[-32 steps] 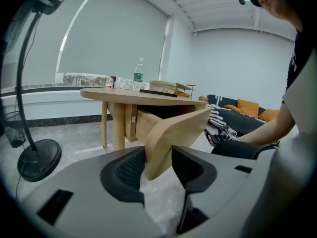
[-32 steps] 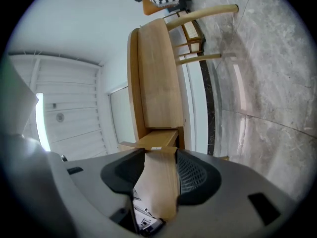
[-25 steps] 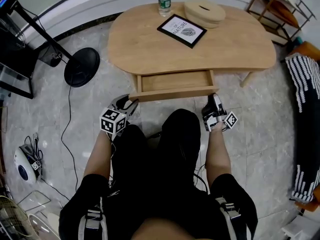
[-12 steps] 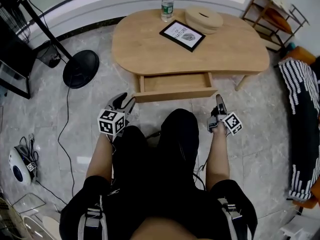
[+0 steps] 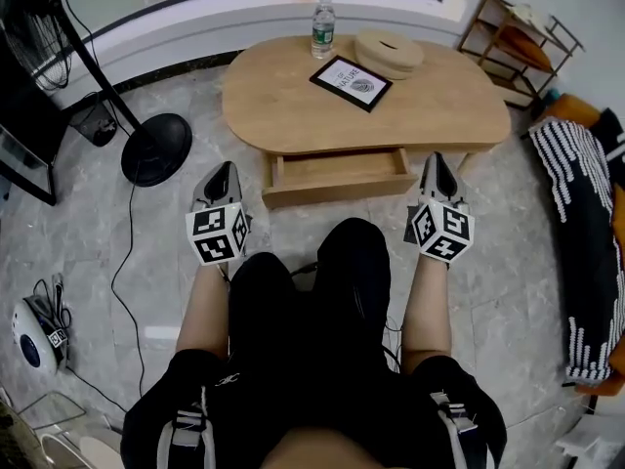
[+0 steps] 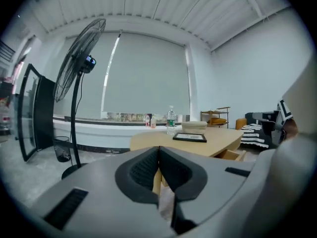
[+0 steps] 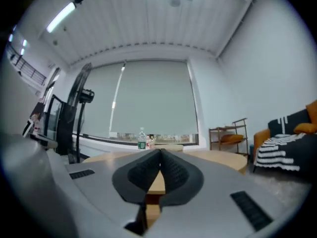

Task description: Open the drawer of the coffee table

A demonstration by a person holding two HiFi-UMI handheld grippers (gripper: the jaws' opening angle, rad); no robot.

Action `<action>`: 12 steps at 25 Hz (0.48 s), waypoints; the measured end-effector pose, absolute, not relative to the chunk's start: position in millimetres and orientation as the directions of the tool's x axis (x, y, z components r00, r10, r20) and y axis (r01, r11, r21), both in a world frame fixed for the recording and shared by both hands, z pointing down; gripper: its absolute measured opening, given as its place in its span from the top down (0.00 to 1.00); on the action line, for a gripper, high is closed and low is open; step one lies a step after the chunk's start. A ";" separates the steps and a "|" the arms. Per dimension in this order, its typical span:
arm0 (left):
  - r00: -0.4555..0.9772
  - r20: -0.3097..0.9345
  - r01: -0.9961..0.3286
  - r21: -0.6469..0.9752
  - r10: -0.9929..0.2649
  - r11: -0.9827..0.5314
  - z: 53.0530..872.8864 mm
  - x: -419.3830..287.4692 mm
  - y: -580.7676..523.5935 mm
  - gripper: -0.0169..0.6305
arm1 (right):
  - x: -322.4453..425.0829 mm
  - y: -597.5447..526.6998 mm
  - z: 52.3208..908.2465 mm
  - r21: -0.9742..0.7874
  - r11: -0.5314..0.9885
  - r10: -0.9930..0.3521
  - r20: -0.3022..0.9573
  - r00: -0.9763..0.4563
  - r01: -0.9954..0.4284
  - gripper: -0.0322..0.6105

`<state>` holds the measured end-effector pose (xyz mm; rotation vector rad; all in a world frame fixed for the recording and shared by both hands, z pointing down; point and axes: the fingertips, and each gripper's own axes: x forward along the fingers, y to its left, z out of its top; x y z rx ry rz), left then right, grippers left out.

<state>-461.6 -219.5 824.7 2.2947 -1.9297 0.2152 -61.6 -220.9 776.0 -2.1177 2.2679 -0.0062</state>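
The light wooden coffee table (image 5: 293,106) stands ahead of me, and its drawer (image 5: 337,178) is pulled out toward me and looks empty. My left gripper (image 5: 222,172) is raised in front of the drawer's left end, apart from it, jaws shut on nothing. My right gripper (image 5: 437,161) hangs off the drawer's right end, also shut and empty. In the left gripper view the closed pads (image 6: 143,170) meet below the table (image 6: 198,142), with the drawer (image 6: 231,155) at right. The right gripper view shows its pads (image 7: 173,175) closed before the tabletop (image 7: 218,158).
On the table stand a water bottle (image 5: 322,14), a framed picture (image 5: 350,82) and a round wooden box (image 5: 389,52). A standing fan's black base (image 5: 156,142) and cable lie left. A wooden shelf (image 5: 518,27) and striped cloth (image 5: 586,223) are right. My knees are just below the grippers.
Both grippers have risen from the drawer's front corners and shut their jaws. The right one rolled so its marker cube faces up. The drawer stays pulled out.
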 end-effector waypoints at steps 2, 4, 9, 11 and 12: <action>0.149 0.175 -0.988 -0.001 -0.973 -0.151 806.9 -455.3 -214.2 0.94 | -100.2 -214.6 758.7 0.013 0.131 -0.990 -0.058 -0.131 -0.991 0.93; 0.156 0.167 -0.987 -0.006 -0.974 -0.159 797.2 -445.7 -208.4 0.94 | -134.6 -209.8 753.5 0.040 0.188 -0.979 -0.070 -0.191 -0.981 0.93; 0.197 0.185 -0.980 -0.007 -0.963 -0.201 795.4 -425.0 -199.2 0.94 | -183.1 -203.4 761.0 0.054 0.266 -0.962 -0.044 -0.268 -0.962 0.93; 0.220 0.190 -0.974 -0.011 -0.957 -0.226 795.0 -418.3 -199.3 0.94 | -188.7 -202.8 759.7 0.050 0.278 -0.959 -0.043 -0.280 -0.959 0.93; 0.234 0.190 -0.970 -0.017 -0.954 -0.242 794.4 -414.7 -200.9 0.94 | -189.3 -203.9 759.1 0.046 0.282 -0.958 -0.043 -0.284 -0.958 0.93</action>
